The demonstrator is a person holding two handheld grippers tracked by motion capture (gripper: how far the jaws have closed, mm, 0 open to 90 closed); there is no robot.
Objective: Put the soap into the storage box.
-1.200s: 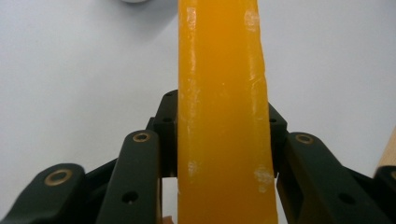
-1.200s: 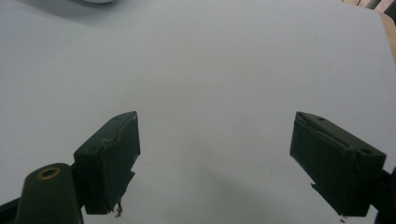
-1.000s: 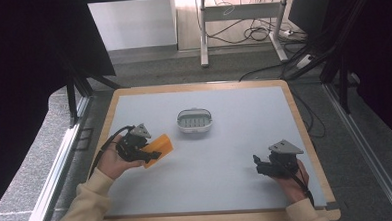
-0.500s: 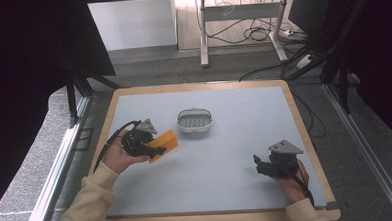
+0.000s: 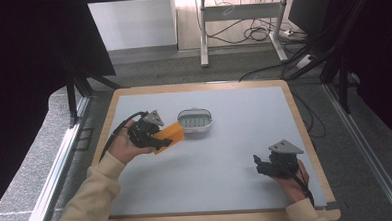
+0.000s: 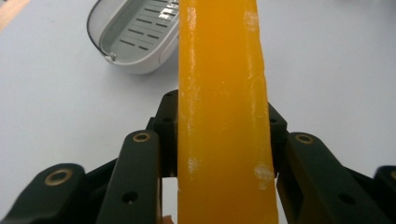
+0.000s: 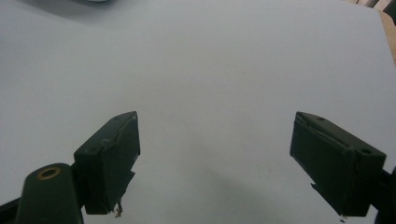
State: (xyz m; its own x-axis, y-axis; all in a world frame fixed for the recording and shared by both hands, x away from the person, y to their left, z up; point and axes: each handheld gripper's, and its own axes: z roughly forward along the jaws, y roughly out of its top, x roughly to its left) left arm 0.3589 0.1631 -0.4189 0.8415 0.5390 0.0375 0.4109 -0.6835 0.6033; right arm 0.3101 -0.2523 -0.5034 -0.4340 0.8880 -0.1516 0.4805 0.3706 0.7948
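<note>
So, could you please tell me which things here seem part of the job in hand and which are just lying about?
Likely in the job:
- orange bar, clamped in the left gripper
- slotted white dish, just beyond the bar

Idle or background:
- right gripper, open over bare table
- cables on the floor beyond the table

Bare desk (image 5: 236, 164) lay open between the two tongs. Near the left tongs (image 5: 157, 137), a white slotted dish (image 5: 195, 121) stood just beyond the orange block (image 5: 168, 137) they clamped.
</note>
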